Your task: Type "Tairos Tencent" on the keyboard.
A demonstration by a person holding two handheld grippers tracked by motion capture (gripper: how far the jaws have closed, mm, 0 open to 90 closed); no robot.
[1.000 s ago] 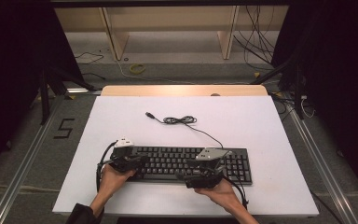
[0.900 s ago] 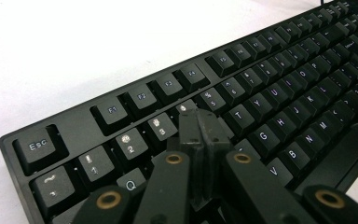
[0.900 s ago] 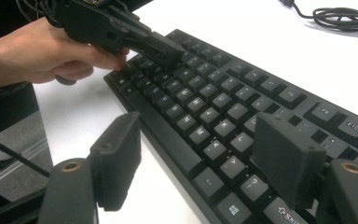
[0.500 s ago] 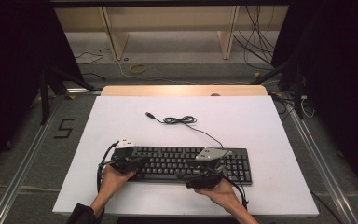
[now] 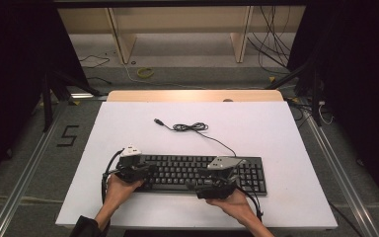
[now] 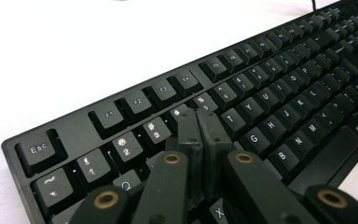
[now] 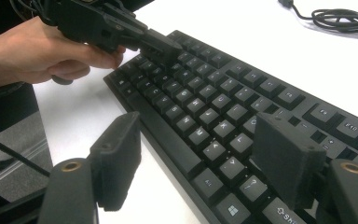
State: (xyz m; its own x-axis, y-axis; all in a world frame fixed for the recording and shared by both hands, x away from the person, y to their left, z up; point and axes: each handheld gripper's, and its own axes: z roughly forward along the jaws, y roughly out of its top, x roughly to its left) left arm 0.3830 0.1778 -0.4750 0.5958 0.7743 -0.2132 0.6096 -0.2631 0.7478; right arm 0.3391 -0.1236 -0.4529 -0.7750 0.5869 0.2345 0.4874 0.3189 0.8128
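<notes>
From the high view, the keyboard (image 5: pixel 197 172) lies near the table's (image 5: pixel 276 133) front edge, both grippers over it, its cable (image 5: pixel 190 127) loose. In the left gripper view, the left gripper (image 6: pixel 199 122) has its fingers clenched empty over the number row; contact is unclear. In the right gripper view, the right gripper (image 7: pixel 200 158) spreads its fingers across the front edge. Nothing looks lifted yet.

Bright overhead light washes the white surface (image 5: pixel 276 143) to glare. Surroundings fall dark. Nearest jaws blur softly.
</notes>
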